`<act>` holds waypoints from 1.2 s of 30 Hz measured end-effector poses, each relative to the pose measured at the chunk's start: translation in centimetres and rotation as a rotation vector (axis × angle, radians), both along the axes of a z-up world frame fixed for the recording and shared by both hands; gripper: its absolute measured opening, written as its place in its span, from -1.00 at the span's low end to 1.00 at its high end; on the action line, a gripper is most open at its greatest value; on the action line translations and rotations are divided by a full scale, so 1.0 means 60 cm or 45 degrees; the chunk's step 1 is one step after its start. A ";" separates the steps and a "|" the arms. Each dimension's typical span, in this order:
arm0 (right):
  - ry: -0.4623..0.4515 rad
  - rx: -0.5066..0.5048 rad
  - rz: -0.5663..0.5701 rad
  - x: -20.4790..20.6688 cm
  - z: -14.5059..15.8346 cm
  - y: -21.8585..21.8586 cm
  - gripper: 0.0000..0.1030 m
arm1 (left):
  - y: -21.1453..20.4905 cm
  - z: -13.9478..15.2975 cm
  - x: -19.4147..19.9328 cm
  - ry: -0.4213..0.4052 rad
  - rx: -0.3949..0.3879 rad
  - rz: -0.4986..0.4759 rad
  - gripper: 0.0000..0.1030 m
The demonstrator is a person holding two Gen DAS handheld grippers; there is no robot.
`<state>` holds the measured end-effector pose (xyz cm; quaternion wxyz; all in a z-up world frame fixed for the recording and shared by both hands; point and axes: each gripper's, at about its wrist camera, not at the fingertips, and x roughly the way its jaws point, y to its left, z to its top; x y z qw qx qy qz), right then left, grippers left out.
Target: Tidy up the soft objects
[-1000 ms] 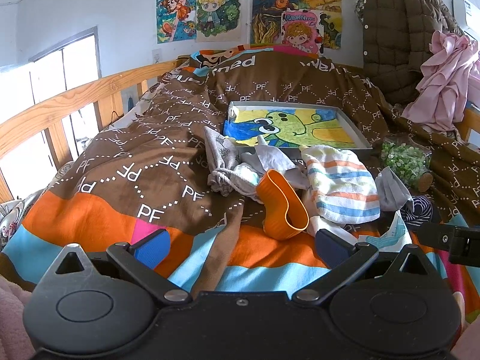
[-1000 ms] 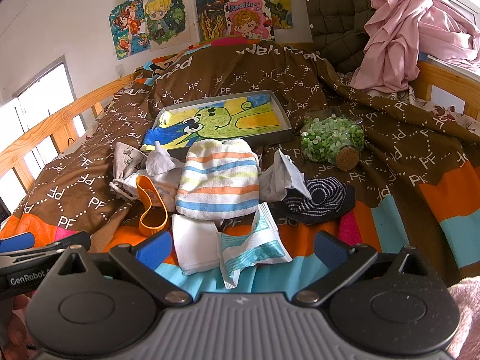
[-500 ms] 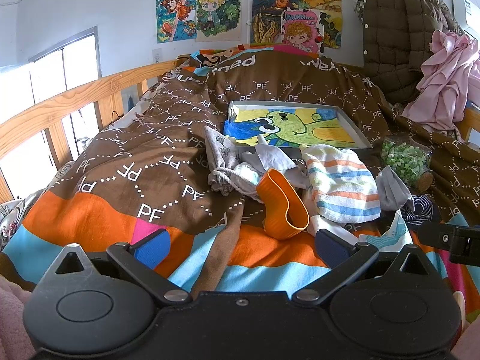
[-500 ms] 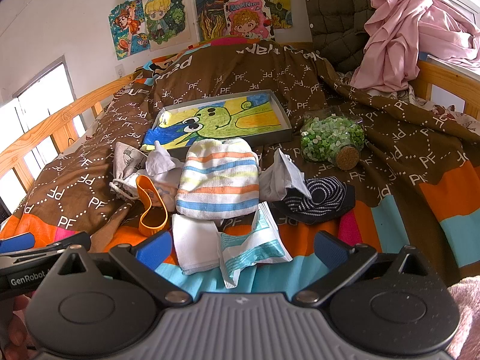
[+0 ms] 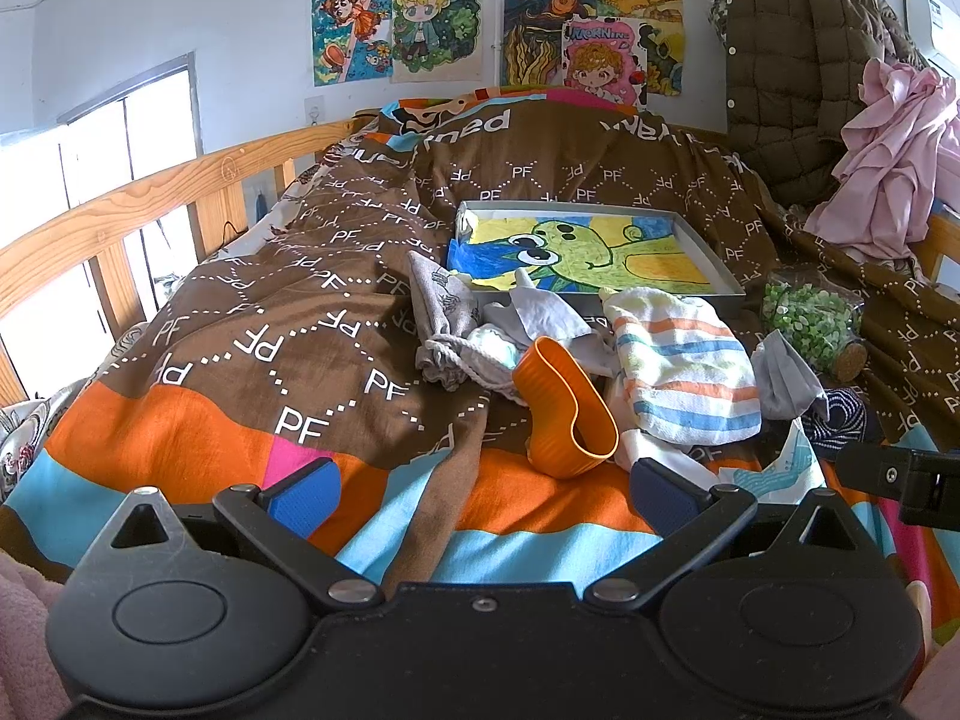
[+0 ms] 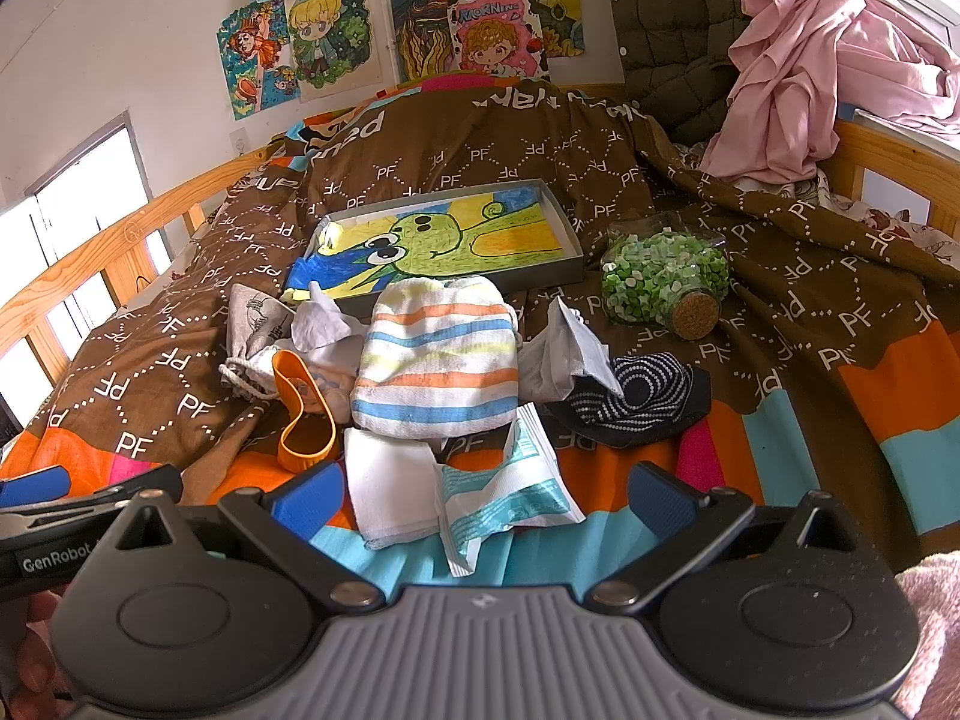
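Hovering empty with jaws spread, each hand-held gripper [image 5: 480, 489] [image 6: 483, 495] has yet to pick; the striped cloth [image 6: 438, 360] looks nearest to gather.

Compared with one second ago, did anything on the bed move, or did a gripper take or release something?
Nothing visibly changed. Both grippers, left and right, stay open and empty, held short of the pile. The striped cloth, orange band, packet and jar lie where they were.
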<state>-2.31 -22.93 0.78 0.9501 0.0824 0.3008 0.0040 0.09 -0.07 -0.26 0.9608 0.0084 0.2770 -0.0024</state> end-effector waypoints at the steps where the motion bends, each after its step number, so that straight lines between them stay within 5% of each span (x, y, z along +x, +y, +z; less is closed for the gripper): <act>1: 0.000 0.000 0.000 0.000 0.000 0.000 1.00 | 0.000 0.000 0.000 0.000 0.001 0.000 0.99; 16: 0.036 0.009 -0.022 0.001 0.000 -0.005 1.00 | 0.004 -0.001 0.004 0.024 -0.007 -0.011 0.99; 29: 0.339 0.095 -0.004 0.086 -0.033 -0.033 1.00 | 0.021 -0.018 0.100 0.335 -0.182 -0.145 0.99; 36: 0.453 0.027 0.045 0.147 -0.054 -0.041 1.00 | 0.013 -0.047 0.163 0.448 -0.327 -0.204 0.98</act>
